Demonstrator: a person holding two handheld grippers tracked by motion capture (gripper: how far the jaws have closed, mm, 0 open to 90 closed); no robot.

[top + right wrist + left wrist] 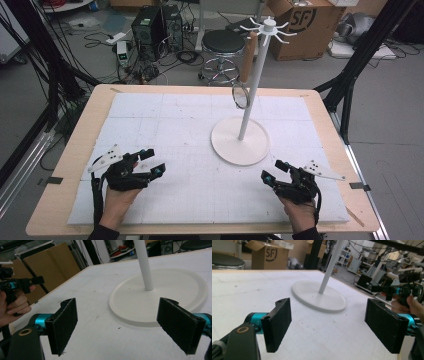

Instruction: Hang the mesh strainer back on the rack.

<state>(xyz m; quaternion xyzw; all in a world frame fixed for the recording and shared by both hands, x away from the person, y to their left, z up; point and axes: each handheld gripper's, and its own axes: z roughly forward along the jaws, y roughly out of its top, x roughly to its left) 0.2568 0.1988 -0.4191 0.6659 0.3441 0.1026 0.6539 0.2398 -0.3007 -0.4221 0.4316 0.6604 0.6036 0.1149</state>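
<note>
A cluttered workshop, with cardboard boxes, a black stool point(223, 46) and trailing cables on the floor, frames a wooden worktop point(67, 165) covered by a white foam mat point(170, 130). A white hanging stand point(255, 85) rises from its round base point(240, 142) right of centre on the mat, its crown of short hooks point(269, 27) at the top. From one hook on the stand's left side dangles a wooden-handled utensil point(246, 65), apparently a small strainer or magnifier, its handle pointing up and its metal ring point(240, 96) hanging low beside the pole, so its long axis runs vertically.

A person's two hands rest at the near edge. The left gripper point(150, 162) sits on the near left, jaws spread wide apart and holding nothing; its own view looks between the pads toward the base point(319, 296) and pole. The right gripper point(272, 170) sits on the near right, jaws likewise wide apart and empty, with the base point(160, 295) just beyond them in its view.

The hanging utensil lies far and up from both grippers: to the far right of the left gripper, to the far left of the right one. The right gripper appears the nearer, standing close to the base's near-right rim, while the left sits well apart from it. Reaching the utensil would likely call for a lift well above the mat, with the jaws meeting the upright handle from the side.
</note>
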